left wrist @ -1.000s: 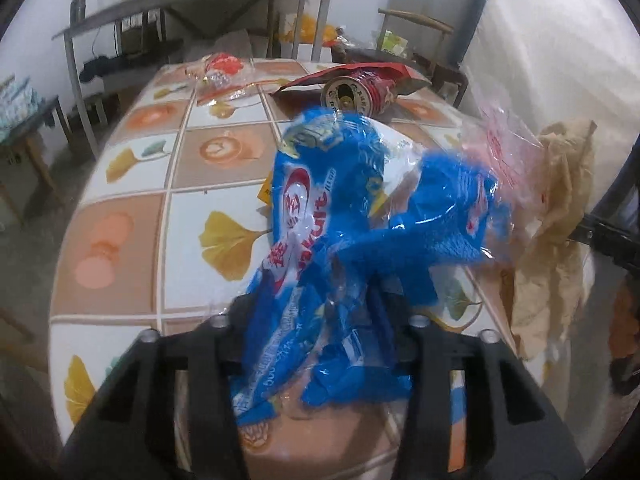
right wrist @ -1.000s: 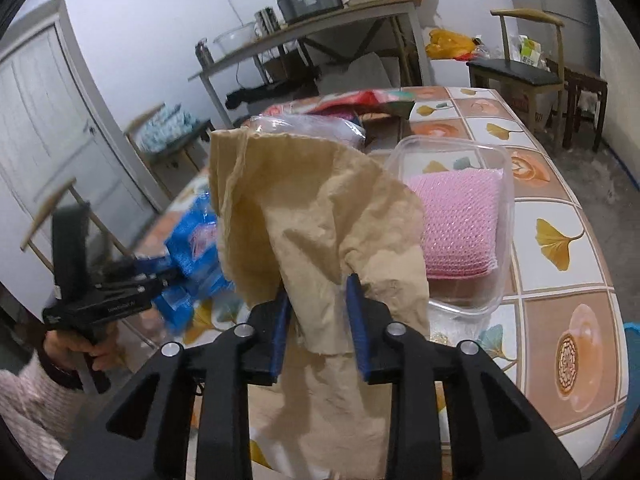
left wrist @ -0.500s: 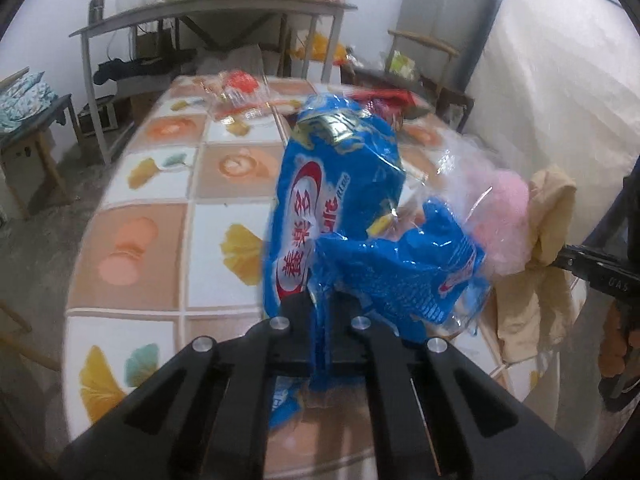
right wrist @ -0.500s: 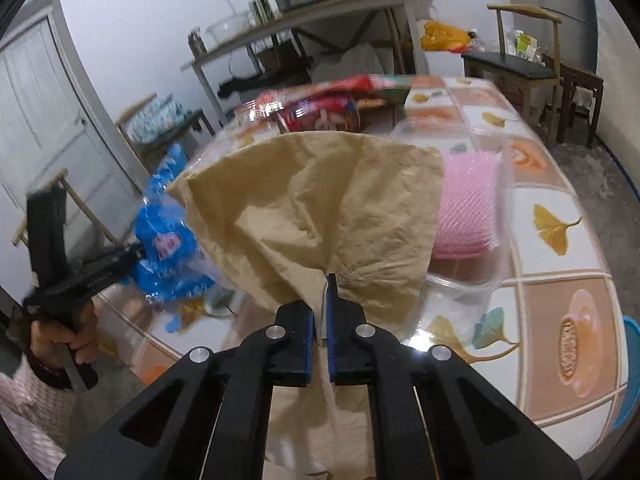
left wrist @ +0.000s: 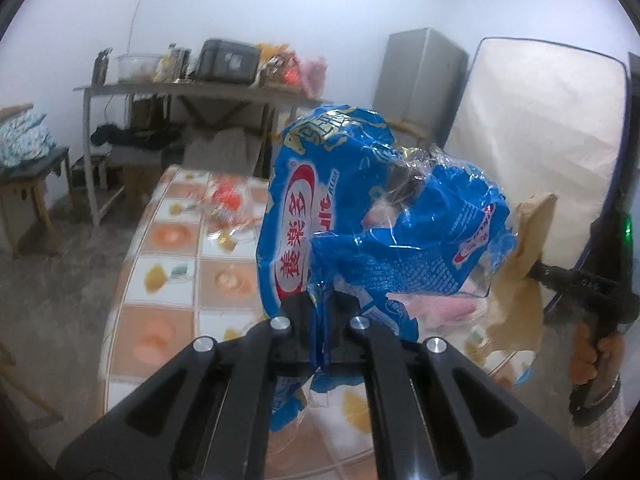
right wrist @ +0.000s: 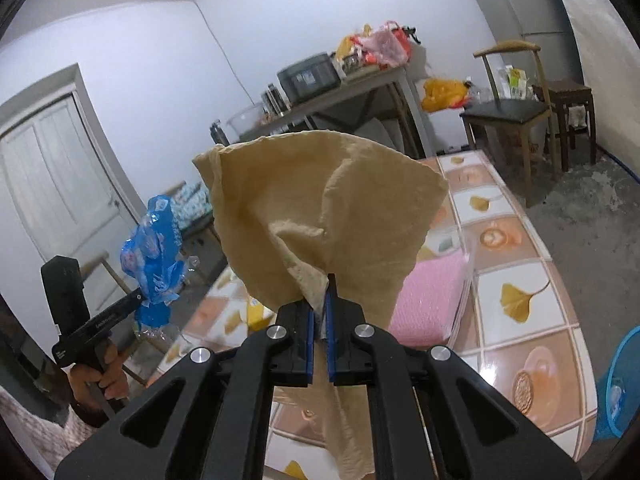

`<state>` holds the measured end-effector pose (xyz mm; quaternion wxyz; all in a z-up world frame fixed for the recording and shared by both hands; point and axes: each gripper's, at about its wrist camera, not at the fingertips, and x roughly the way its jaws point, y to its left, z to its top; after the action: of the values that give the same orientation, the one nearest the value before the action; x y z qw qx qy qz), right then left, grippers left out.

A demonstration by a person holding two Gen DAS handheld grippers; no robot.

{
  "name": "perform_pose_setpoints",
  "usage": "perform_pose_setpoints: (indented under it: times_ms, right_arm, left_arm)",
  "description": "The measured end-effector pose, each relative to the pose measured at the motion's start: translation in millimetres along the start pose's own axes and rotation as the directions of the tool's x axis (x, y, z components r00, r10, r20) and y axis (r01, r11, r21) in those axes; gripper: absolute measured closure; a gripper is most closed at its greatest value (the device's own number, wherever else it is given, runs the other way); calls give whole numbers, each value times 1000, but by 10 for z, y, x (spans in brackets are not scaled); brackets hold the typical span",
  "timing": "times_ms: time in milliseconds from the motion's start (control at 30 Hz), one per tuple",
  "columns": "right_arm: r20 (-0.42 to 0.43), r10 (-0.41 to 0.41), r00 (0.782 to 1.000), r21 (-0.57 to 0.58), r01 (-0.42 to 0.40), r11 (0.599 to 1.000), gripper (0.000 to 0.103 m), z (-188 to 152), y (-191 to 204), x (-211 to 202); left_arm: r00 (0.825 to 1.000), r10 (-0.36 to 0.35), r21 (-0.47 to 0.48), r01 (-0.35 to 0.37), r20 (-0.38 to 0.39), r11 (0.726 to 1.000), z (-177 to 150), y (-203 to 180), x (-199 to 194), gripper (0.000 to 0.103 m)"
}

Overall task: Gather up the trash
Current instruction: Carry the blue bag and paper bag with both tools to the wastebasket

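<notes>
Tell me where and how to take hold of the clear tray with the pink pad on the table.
Probably grip the tray by its thin side wall, coming from above: one finger inside, one outside. It lies flat, low and wide, likely too wide to span, and the pad fills its middle. The wall facing the bare table is free; the paper hides the other side.

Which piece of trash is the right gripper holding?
The crumpled brown paper, pinched in the right gripper; the blue plastic wrapper is in the left gripper.
</notes>
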<state>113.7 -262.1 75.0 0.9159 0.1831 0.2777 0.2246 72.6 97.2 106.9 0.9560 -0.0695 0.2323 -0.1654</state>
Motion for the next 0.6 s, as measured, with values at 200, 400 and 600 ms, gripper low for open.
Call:
perform_pose_setpoints:
  times_ms: [200, 400, 600]
  right_arm:
    - [100, 3, 995, 6, -4, 1000, 98, 103, -51, -349]
    - [204, -73, 976, 43, 66, 997, 98, 120, -270, -894]
    - [257, -222, 941, 103, 202, 974, 98, 34, -551, -1384]
  left_arm:
    - [995, -98, 57, 98, -1, 994, 225, -345, 84, 103]
    - [980, -183, 169, 194, -78, 966, 397, -922, 415, 103]
    - [943, -260, 353, 321, -210, 879, 547, -1808, 914, 103]
